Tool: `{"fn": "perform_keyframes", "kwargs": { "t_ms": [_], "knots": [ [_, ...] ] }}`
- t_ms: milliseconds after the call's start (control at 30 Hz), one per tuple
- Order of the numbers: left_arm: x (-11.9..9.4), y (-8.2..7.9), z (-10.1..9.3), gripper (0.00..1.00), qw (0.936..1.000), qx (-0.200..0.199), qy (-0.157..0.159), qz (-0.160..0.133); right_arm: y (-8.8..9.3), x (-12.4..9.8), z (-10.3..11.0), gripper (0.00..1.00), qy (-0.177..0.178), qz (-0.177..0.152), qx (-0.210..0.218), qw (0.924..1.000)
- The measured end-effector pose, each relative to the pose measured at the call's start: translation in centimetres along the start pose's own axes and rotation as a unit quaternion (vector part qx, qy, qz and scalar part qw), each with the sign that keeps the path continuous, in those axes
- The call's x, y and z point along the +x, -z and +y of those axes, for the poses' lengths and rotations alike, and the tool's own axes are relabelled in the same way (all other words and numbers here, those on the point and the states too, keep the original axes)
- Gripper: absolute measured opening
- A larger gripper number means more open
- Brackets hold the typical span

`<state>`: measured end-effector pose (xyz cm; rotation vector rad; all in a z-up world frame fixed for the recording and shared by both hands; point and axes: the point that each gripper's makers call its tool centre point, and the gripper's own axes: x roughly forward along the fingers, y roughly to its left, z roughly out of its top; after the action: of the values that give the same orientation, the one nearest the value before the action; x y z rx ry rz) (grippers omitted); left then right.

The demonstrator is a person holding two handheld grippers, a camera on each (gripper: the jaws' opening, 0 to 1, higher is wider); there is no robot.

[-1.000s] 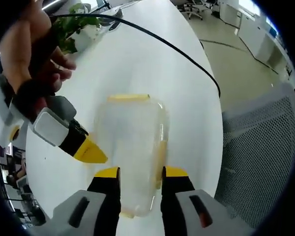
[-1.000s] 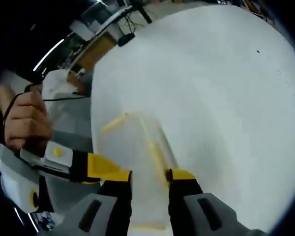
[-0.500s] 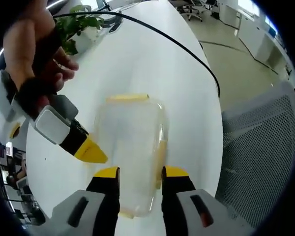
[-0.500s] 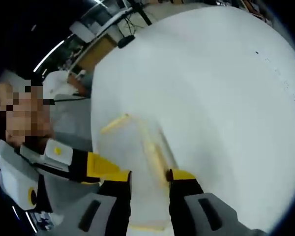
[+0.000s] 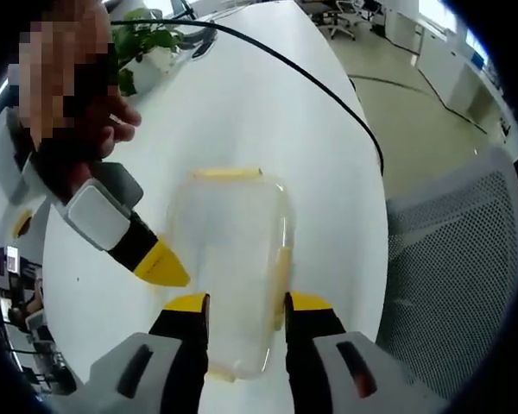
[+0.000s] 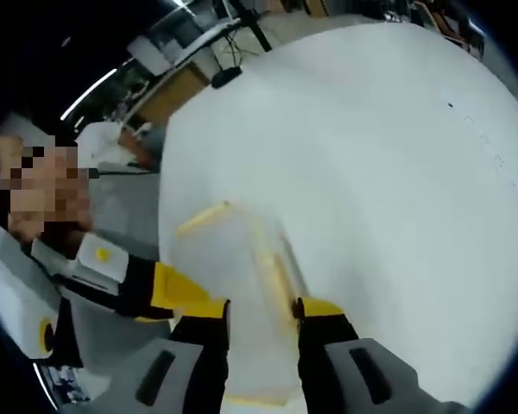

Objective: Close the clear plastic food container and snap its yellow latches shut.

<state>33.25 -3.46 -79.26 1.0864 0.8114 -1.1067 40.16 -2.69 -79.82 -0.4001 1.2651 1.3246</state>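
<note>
The clear plastic food container [image 5: 233, 259] lay on the white bench [image 5: 268, 112], its lid down, yellow latches [image 5: 224, 172] showing along its edges. The left tongs [image 5: 239, 303] stood spread, one jaw on each side of the container's near end; the right tongs [image 6: 261, 307] likewise straddled it [image 6: 242, 285]. Whether any jaw touched the plastic could not be told, and the container's clear walls blurred into the bench. A black cable [image 5: 311, 82] crossed the bench beyond the container. A mesh chair [image 5: 449, 267] stood just past the bench edge beside the container; open bench lay beyond it.
</note>
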Motion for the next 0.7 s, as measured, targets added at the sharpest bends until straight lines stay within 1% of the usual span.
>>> {"fn": "perform_keyframes", "kwargs": {
  "t_ms": [133, 233, 367, 400, 467, 533, 633, 700],
  "knots": [
    [-0.3, -0.1, -0.1, 0.34, 0.9998, -0.009, 0.014, -0.007, 0.3, 0.2, 0.4, 0.31, 0.000, 0.012, -0.025, 0.9996],
    [-0.4, -0.1, -0.5, 0.39, 0.9987, -0.038, 0.029, -0.018, 0.4, 0.3, 0.7, 0.34, 0.001, 0.013, -0.030, 0.9995],
    [-0.5, 0.0, -0.2, 0.50, 0.9990, -0.029, 0.022, -0.026, 0.6, 0.4, 1.1, 0.42, -0.001, 0.006, -0.038, 0.9993],
    [-0.5, 0.0, 0.0, 0.53, 0.9989, -0.031, 0.021, -0.030, 0.6, 0.4, 1.0, 0.45, 0.004, 0.003, -0.043, 0.9991],
    [-0.6, -0.1, 0.1, 0.56, 0.9981, -0.043, 0.025, -0.036, 0.7, 0.2, 1.0, 0.50, 0.008, -0.001, -0.047, 0.9989],
    [-0.7, -0.1, 0.1, 0.61, 0.9978, -0.046, 0.030, -0.038, 0.8, 0.0, 1.0, 0.57, 0.011, -0.004, -0.052, 0.9986],
    [-0.8, 0.0, 0.4, 0.70, 0.9978, -0.044, 0.031, -0.040, 1.2, -0.4, 1.3, 0.61, 0.016, -0.003, -0.060, 0.9981],
    [-0.8, 0.1, 0.5, 0.77, 0.9975, -0.046, 0.037, -0.040, 1.4, -0.5, 1.5, 0.64, 0.020, -0.002, -0.067, 0.9976]
  ]
}}
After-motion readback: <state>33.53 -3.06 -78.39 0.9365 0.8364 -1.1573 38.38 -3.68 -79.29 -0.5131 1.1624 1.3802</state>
